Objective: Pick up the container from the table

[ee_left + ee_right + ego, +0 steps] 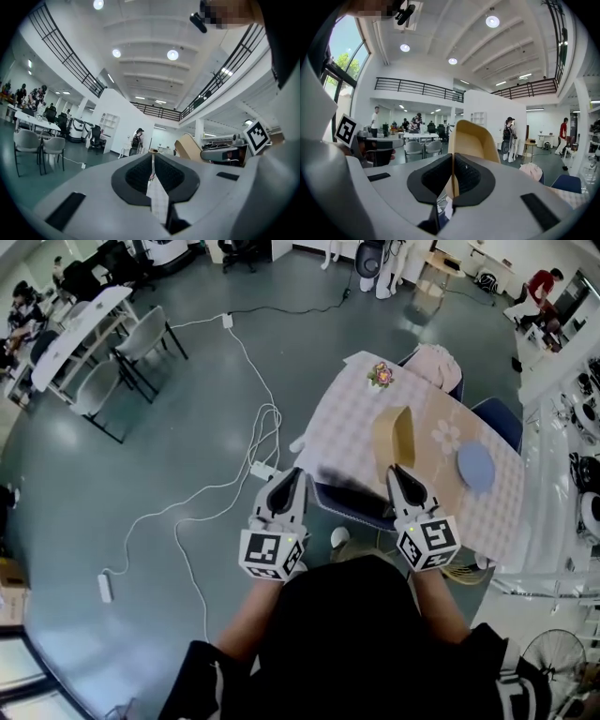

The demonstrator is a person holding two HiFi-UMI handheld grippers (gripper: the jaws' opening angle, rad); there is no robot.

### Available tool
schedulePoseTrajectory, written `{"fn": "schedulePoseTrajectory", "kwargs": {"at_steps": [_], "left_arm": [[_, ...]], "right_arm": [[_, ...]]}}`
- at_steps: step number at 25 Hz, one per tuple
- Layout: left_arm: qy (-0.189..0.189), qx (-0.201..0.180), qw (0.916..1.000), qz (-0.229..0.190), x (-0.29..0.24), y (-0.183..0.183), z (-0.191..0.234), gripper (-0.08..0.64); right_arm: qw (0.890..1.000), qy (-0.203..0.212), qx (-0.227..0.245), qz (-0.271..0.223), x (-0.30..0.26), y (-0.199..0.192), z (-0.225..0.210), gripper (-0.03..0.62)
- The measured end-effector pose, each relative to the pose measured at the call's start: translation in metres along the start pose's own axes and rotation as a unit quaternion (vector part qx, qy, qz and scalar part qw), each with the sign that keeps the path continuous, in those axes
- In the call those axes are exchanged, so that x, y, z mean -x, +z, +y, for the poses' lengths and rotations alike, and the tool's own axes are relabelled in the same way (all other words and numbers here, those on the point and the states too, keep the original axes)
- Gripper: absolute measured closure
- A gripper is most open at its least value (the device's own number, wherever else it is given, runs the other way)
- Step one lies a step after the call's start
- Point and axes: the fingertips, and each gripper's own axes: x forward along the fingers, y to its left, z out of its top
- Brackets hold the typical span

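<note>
The container [396,434] is a tan, curved open box, standing on edge over the checked table [347,418]. My right gripper [397,470] is shut on its near rim. In the right gripper view the tan wall [472,138] rises straight out of the closed jaws [452,172]. My left gripper [292,474] is at the table's near left corner, jaws shut [152,161]. A strip of checked cloth shows in its slit, and I cannot tell whether it is pinched. From the left gripper view the container [187,146] stands to the right, beside the right gripper [227,153].
On the table lie a blue round disc [475,466] at the right and a small flower ornament [381,375] at the far end. A dark chair [356,505] is tucked under the near edge. White cables [239,479] trail over the floor to the left. People and desks stand further off.
</note>
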Motion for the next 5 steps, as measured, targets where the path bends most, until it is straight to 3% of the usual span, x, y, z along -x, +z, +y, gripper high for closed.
{"fn": "schedulePoseTrajectory", "kwargs": {"at_steps": [5], "left_arm": [[0.02,-0.001,0.9998,-0.003,0.0095,-0.0012,0.0109,0.541]], "right_arm": [[1.0,0.017,0.001,-0.007,-0.0041,0.0023,0.0099,0.578]]}}
